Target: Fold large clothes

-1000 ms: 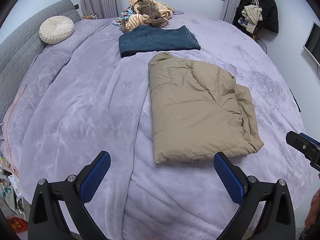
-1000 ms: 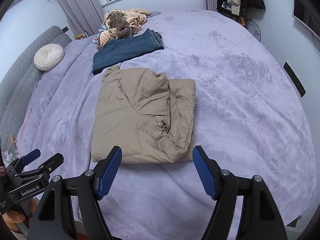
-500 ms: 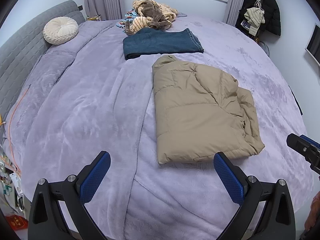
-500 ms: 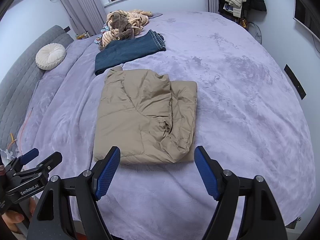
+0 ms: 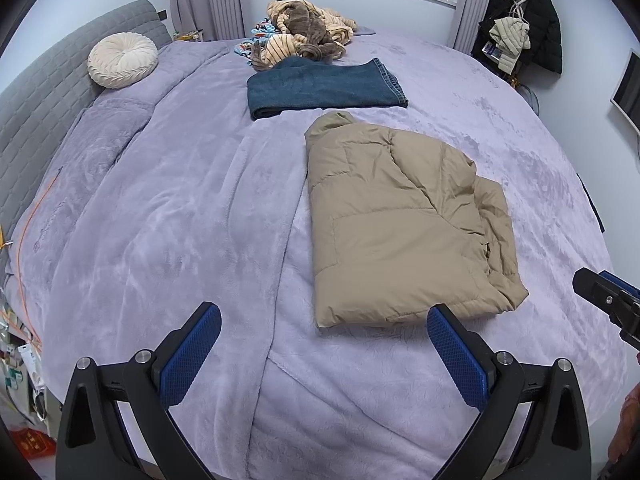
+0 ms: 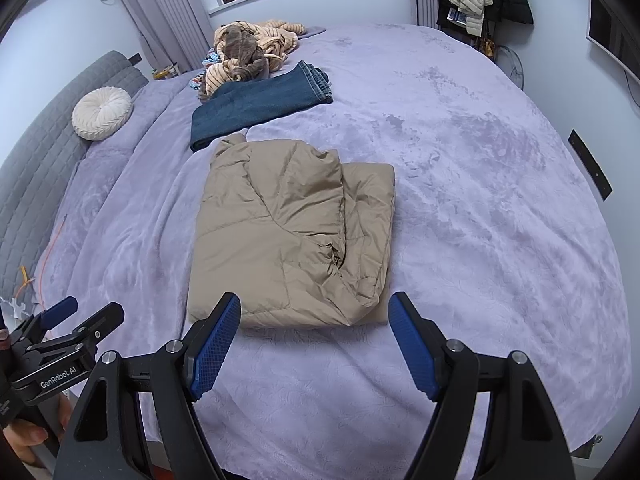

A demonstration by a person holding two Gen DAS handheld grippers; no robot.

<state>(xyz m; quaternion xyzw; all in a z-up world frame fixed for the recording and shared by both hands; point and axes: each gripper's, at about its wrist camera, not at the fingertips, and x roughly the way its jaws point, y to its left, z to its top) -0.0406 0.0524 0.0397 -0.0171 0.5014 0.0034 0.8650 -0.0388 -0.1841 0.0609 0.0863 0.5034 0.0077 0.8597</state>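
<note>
A tan puffer jacket (image 5: pixel 400 220) (image 6: pixel 292 232) lies folded on the lavender fleece blanket (image 5: pixel 180 220) (image 6: pixel 480 200), near the bed's near edge. Both grippers hang above that edge, apart from the jacket — the left gripper (image 5: pixel 324 354) spread wide with nothing between its blue pads (image 5: pixel 188 356), the right gripper (image 6: pixel 314 344) likewise released and empty. Beyond the jacket, just past its collar end, rest folded blue jeans (image 5: pixel 320 86) (image 6: pixel 260 100), and farther still a heap of striped clothes (image 5: pixel 304 38) (image 6: pixel 248 52). A round cream cushion (image 5: pixel 122 59) (image 6: pixel 102 112) leans on the grey headboard (image 5: pixel 36 92) at the left. Dark coats (image 5: pixel 532 28) hang at the far right.
</note>
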